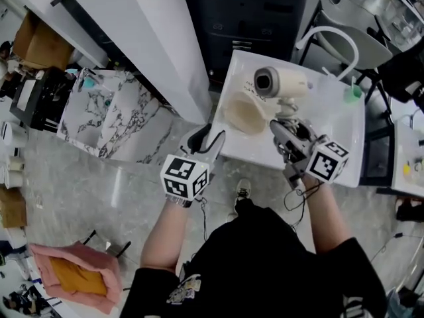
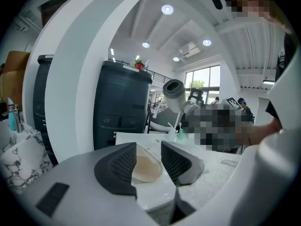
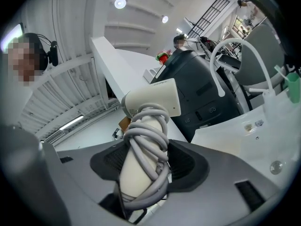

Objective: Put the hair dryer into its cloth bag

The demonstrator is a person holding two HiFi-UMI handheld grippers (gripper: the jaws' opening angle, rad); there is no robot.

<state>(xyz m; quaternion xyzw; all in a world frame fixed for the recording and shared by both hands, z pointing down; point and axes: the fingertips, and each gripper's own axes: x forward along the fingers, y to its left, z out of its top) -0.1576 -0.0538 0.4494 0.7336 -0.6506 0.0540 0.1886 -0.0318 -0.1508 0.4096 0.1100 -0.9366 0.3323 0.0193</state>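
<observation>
Your cloth bag lies on the tabletop, with the hair dryer in your right gripper just right of it. Your left gripper sits nearer you, seemingly short of the bag.

your hair dryer cream w/ grey cord, cloth bag beige, table white, b&w square markers on your left gripper & right gripper, marbled grey floor

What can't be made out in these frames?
- Cloth bag edges: left gripper view, the left tongs' jaws cover both sides.
- Hair dryer plug and handle base: right gripper view, the coiled cord and right tongs hide them.
- Hair dryer's lower half: left gripper view, blurred out.
</observation>
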